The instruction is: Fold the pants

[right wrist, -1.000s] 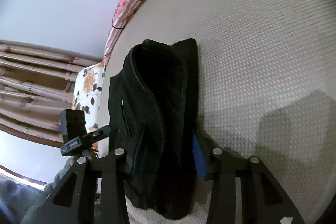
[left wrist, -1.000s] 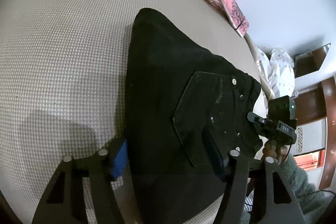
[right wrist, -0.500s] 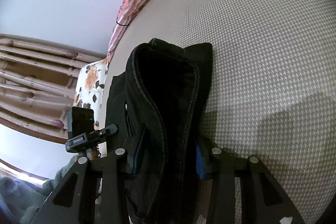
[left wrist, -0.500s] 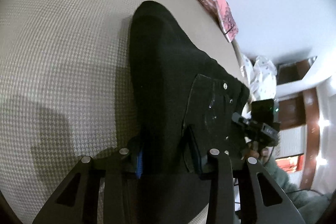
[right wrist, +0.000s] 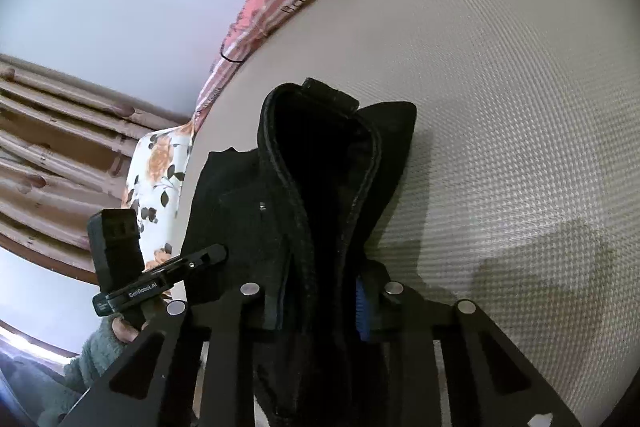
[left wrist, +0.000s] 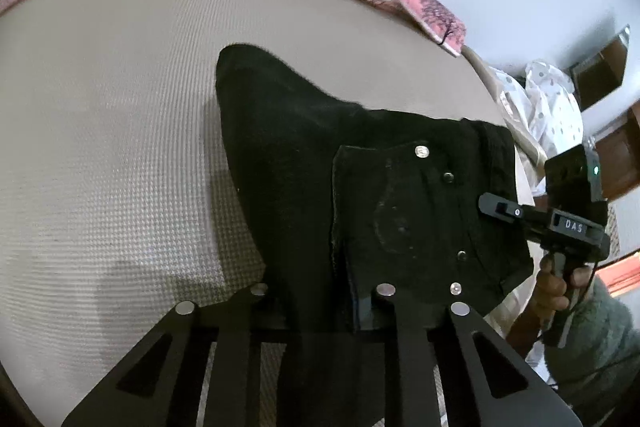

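Both claws closing on the black pants, edge getting lifted off the bed

The bed [left wrist: 100, 155] is mostly bare, and the folded pants [left wrist: 304, 163] are lying near its edge, waistband end by the claws. A second ago the left gripper [left wrist: 322, 297] was spread wide around the fabric; now its jaws are being closed on the pocket side. The right gripper [right wrist: 320, 291] is closing too, with the bunched waistband [right wrist: 320, 147] between its blue pads, probably pinched already, though that part is dark. The near end looks raised, so the next fold seems set up.
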Available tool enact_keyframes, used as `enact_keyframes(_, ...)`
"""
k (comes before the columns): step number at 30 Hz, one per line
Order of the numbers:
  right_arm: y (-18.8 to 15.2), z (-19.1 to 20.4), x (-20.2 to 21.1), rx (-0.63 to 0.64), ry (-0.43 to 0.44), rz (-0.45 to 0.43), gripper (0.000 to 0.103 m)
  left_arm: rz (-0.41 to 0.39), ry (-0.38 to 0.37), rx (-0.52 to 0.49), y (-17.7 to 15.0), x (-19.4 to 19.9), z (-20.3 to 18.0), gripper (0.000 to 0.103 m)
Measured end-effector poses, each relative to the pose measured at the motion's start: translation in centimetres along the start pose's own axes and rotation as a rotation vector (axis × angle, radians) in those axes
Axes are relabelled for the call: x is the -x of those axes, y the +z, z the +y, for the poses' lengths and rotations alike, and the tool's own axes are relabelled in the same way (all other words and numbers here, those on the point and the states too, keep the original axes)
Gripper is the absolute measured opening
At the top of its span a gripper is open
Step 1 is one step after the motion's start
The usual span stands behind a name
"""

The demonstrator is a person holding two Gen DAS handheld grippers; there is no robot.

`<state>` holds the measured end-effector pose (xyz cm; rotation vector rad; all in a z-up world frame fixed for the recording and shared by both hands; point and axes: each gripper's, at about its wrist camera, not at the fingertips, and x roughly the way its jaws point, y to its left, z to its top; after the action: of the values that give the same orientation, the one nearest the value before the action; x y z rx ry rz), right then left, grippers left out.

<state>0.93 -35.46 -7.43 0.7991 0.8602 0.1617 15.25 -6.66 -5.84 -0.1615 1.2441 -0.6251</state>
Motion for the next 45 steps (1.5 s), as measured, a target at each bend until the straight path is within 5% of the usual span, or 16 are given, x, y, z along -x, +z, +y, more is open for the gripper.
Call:
enact_keyframes(12, 1.1, 4.8, -2.8, 0.034, 0.036, 0.009, 0.021, -0.090, 0.060, -0.030, 0.4, 4.2, 0.9, 0.016)
enact_keyframes(31, 11.3, 9.0, -11.6, 0.083, 0.014, 0.039, 0.021, -0.171, 0.139, 0.028, 9.6, 4.4, 8.7, 0.016)
enact_keyframes(41, 13.2, 6.7, -13.8, 0.033, -0.047, 0.035, 0.021, -0.160, 0.155, 0.023, 12.1, 2.0, 11.5, 0.017)
enact_keyframes(45, 12.3, 6.2, -14.5, 0.073, -0.169, 0.032, 0.028, -0.124, 0.180, 0.040, 11.3, 0.7, 13.1, 0.027)
